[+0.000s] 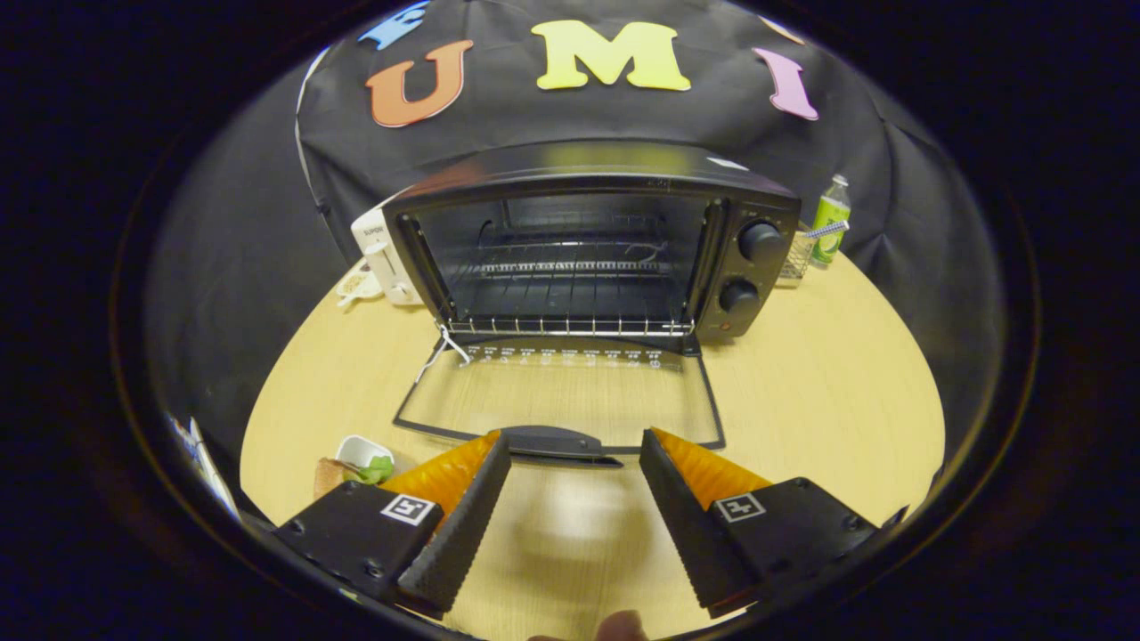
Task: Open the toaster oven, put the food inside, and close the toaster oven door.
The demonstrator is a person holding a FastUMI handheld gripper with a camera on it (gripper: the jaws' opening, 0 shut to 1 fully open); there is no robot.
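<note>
Black cloth hangs behind a round, pale wooden bench (828,392) that carries everything in the gripper view. At the near edge of the bench the gripper (574,445) hovers with its jaws wide apart and nothing between them but bare wood. The fingertips (494,450) sit just short of the dark handle (557,442) of the toaster oven door (561,396), which lies folded down flat on the bench, glass pane facing up, handle towards the jaws. A thin white string (443,352) trails from the door's left hinge corner.

Beyond the door stands the toaster oven (592,245), black, its cavity open, with a wire rack (570,267) across the middle and nothing lying on it. Two round knobs (751,267) sit one above the other on its right panel.

Just left of the left finger, near the bench edge, lies the food (343,472): a sandwich-like piece with green leaf, touching or just beside a small white dish (363,450).

Behind the oven's left side stands a white appliance (385,258). To the oven's right are a small wire basket (795,258) and a green bottle (831,221).
</note>
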